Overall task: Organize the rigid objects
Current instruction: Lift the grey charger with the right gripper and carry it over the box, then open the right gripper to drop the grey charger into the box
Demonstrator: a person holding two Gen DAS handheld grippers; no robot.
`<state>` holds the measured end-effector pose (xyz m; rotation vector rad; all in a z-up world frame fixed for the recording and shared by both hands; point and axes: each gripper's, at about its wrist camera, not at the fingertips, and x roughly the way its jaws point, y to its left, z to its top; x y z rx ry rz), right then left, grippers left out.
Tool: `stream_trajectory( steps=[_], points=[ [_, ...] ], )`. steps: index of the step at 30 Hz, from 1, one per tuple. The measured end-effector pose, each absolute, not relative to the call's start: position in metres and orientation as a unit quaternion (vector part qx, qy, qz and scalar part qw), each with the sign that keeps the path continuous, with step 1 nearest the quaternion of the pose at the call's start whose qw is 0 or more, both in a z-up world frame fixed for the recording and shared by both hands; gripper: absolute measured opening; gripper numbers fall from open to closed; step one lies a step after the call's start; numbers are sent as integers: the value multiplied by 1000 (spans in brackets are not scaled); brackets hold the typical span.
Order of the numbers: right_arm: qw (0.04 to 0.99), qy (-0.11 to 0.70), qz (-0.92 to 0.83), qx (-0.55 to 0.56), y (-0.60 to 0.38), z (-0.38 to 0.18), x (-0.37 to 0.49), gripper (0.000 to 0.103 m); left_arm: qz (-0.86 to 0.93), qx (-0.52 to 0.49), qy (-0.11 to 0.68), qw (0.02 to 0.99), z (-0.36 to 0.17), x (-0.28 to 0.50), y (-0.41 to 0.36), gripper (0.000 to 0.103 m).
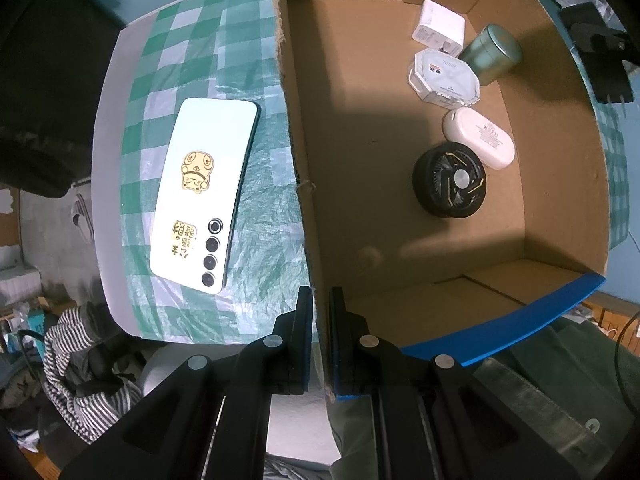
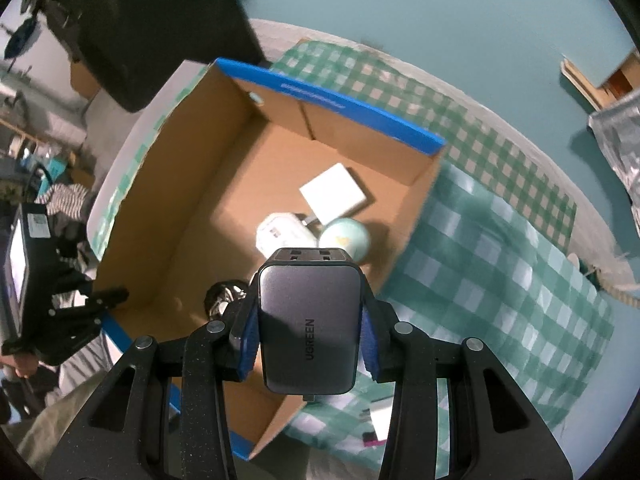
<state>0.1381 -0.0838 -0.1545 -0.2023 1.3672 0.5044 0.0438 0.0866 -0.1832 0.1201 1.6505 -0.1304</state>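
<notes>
My left gripper [image 1: 321, 300] is shut on the near left wall of an open cardboard box [image 1: 296, 128]. Inside the box lie a black round fan [image 1: 450, 180], a white oval case [image 1: 479, 137], a white octagonal box [image 1: 444, 76], a green tin [image 1: 492, 53] and a white charger [image 1: 439, 26]. A white phone [image 1: 204, 188] lies face down on the checked cloth left of the box. My right gripper [image 2: 308, 276] is shut on a grey UGREEN charger [image 2: 308, 320], held above the box's [image 2: 168, 208] near right part.
The green checked cloth [image 2: 500, 260] covers the table around the box. A striped garment [image 1: 84, 360] lies beyond the table's edge. A silver bag [image 2: 620, 148] is at the far right. Small items [image 2: 376, 424] lie on the cloth near the box.
</notes>
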Motion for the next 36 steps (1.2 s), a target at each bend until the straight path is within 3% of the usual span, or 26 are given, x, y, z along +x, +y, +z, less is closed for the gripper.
stream_trajectory(
  steps=[18, 34, 36],
  points=[
    [713, 655, 217, -124, -73, -201, 137, 40, -56, 55, 729, 680, -182, 41, 91, 7],
    [721, 647, 216, -119, -73, -194, 140, 41, -56, 59, 725, 683, -178, 39, 83, 7],
    [724, 646, 216, -111, -77, -189, 139, 47, -58, 60, 725, 684, -178, 39, 82, 7]
  ],
)
